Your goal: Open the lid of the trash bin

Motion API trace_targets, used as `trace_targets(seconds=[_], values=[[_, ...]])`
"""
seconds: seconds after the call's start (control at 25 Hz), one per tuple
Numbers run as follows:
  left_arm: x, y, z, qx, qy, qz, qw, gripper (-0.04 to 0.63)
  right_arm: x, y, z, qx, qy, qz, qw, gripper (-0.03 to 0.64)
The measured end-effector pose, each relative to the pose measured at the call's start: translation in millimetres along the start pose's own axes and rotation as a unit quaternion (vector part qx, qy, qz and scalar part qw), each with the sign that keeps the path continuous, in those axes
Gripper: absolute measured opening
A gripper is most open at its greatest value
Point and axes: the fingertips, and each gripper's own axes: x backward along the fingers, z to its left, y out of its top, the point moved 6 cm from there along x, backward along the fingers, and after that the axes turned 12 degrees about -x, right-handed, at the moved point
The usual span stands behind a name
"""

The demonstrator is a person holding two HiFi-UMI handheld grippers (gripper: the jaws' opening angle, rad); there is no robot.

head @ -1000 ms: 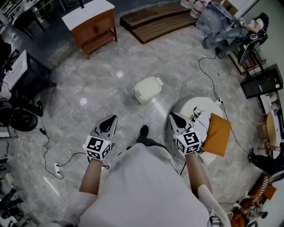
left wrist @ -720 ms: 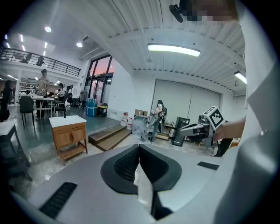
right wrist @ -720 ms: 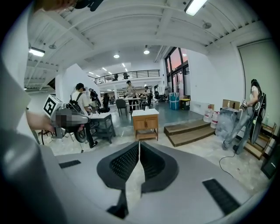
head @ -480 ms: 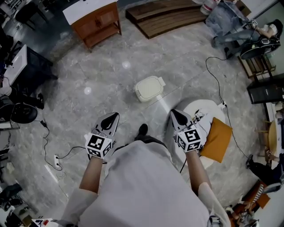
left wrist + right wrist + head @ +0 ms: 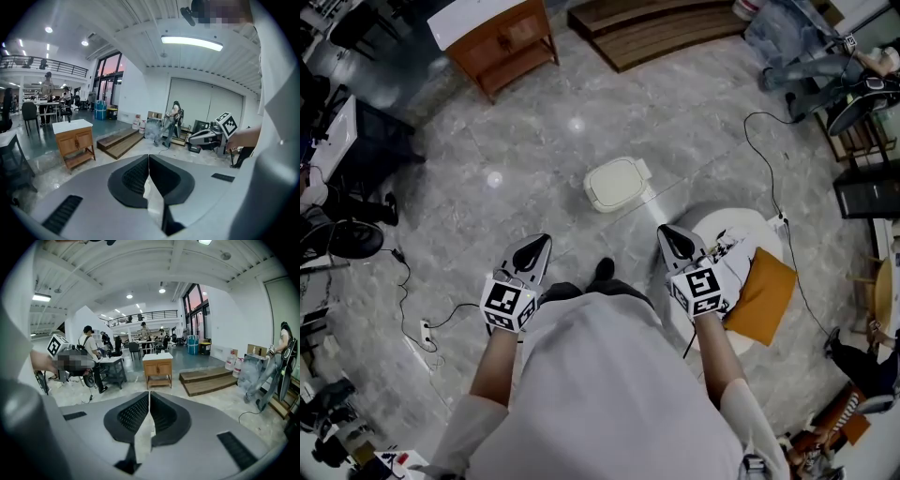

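A small cream trash bin (image 5: 615, 184) with its lid down stands on the grey marble floor ahead of me in the head view. My left gripper (image 5: 536, 246) is held low at the left, well short of the bin, jaws together and empty. At the right my right gripper (image 5: 667, 233) is also shut on nothing, nearer the bin but apart from it. Both gripper views look level across the room, so the bin is hidden there; the left gripper (image 5: 149, 159) and right gripper (image 5: 149, 397) show their tips closed.
A wooden cabinet (image 5: 499, 37) with a white top and a wooden step platform (image 5: 661, 23) stand beyond the bin. A round white seat (image 5: 722, 234) with an orange cushion (image 5: 762, 293) is beside my right gripper. Cables (image 5: 769, 169) and a power strip (image 5: 426, 332) lie on the floor.
The view has shifted forward a little: the bin now sits slightly nearer to me and lower in the picture. Both grippers stay shut in about the same places.
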Motion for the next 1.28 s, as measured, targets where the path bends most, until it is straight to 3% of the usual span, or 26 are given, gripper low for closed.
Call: trace_targets(seconds=[0.6,0.96,1.28], values=[[-31.1,6.7,33.1,-0.014,-0.027,0.006,0.9995,0.018,-27.4,1.3,-3.7,-0.007,-0.011,0.010,1.000,0.032],[-57.6,5.1,83.9,-0.030,-0.094,0.010,0.9950,0.018,-51.5,6.9,8.8,-0.048,-0.065,0.006,0.997,0.032],[-89.7,-11.3,129.3,-0.049,-0.172,0.033,0.9834,0.018,-74.9,1.8,20.7,-0.081,-0.111,0.028,0.990,0.032]])
